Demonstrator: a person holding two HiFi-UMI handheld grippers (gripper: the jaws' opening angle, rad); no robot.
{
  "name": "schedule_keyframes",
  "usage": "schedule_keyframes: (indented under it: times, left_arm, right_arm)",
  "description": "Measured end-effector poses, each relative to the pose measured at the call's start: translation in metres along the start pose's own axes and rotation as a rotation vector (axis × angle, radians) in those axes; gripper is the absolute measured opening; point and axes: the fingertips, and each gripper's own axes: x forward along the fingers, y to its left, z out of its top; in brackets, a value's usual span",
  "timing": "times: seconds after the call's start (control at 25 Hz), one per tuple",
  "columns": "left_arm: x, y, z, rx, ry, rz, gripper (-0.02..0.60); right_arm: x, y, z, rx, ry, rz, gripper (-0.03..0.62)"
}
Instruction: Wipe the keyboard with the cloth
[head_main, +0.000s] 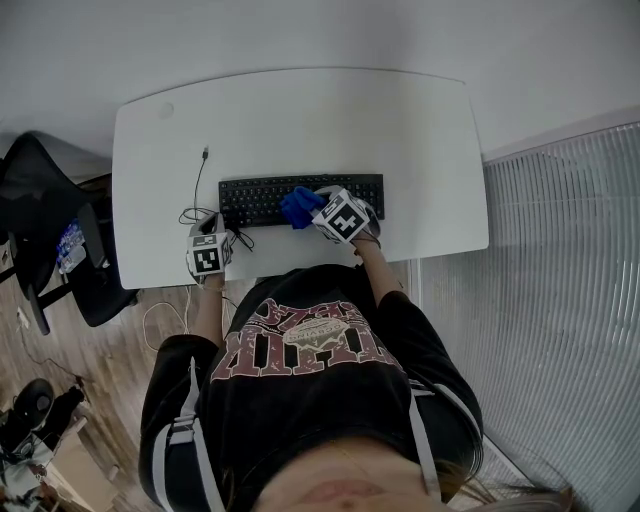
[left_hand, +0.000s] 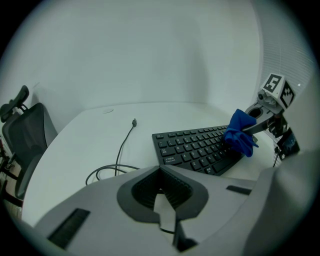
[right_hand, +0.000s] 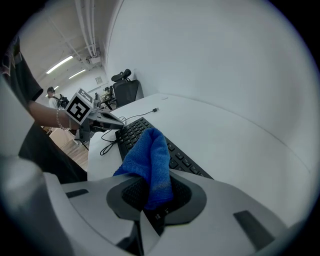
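Note:
A black keyboard (head_main: 255, 196) lies across the middle of the white table (head_main: 300, 120). My right gripper (head_main: 314, 213) is shut on a blue cloth (head_main: 298, 207), which rests on the keys right of the keyboard's middle. In the right gripper view the cloth (right_hand: 150, 155) hangs out of the jaws (right_hand: 155, 200) over the keyboard (right_hand: 134, 132). My left gripper (head_main: 213, 233) sits at the keyboard's left end near the table's front edge. Its jaws (left_hand: 161, 197) are shut with nothing between them. The left gripper view shows the keyboard (left_hand: 192, 147) and the cloth (left_hand: 241, 132).
A thin black cable (head_main: 198, 185) with a loose plug runs from the keyboard's left end and coils by my left gripper. A black office chair (head_main: 40, 220) stands off the table's left side. Ribbed flooring lies to the right.

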Motion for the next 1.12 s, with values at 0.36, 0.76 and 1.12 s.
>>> schedule_keyframes:
  times: [0.36,0.76,1.12]
  left_arm:
    - [0.001,0.004,-0.002,-0.003,0.002,0.005,0.032]
    - [0.001,0.002,-0.002,0.001,0.002,0.019,0.032]
    - [0.002,0.003,-0.006,-0.005,-0.001,0.031,0.032]
  right_arm:
    - [-0.006,-0.007,-0.012,0.013,0.007,-0.002,0.064]
    - [-0.03,-0.029,-0.044,0.061,-0.003,-0.039,0.064]
    - [-0.04,-0.037,-0.07,0.095,0.008,-0.072,0.064]
